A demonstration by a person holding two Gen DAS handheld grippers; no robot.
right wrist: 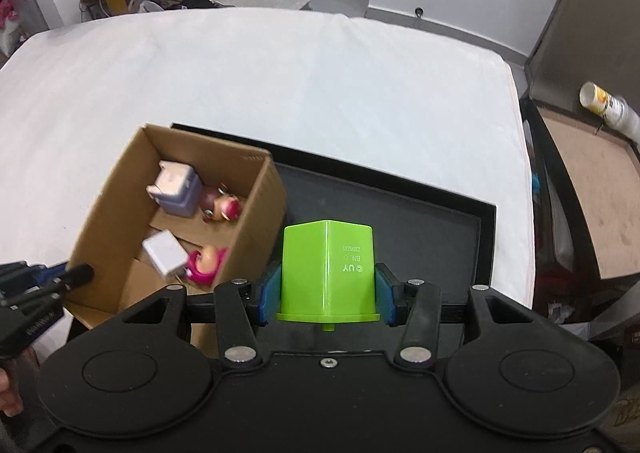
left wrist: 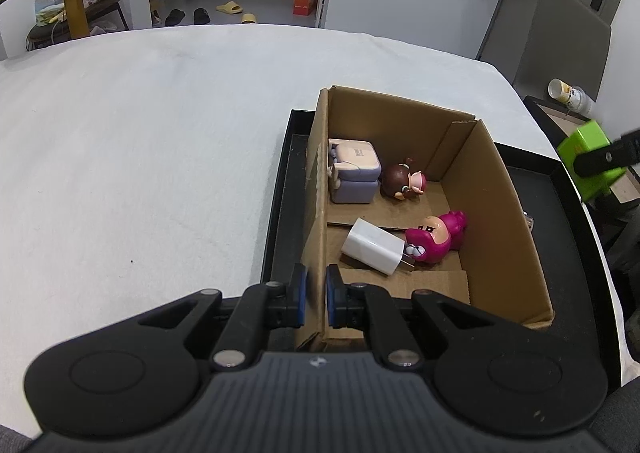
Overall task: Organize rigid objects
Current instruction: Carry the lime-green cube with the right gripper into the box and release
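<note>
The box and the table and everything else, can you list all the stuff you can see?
cardboard box: 1, brown, standing in the black tray
tray: 1, black, on the white table
table: 1, white cover
sofa toy: 1, lilac, far end of the box
doll: 1, brown hair, beside the sofa toy
pink figure: 1, near end of the box
charger: 1, white, against the pink figure
green block: 1, held above the tray
left gripper: 1, black, shut on the box's wall
right gripper: 1, black, shut on the green block
</note>
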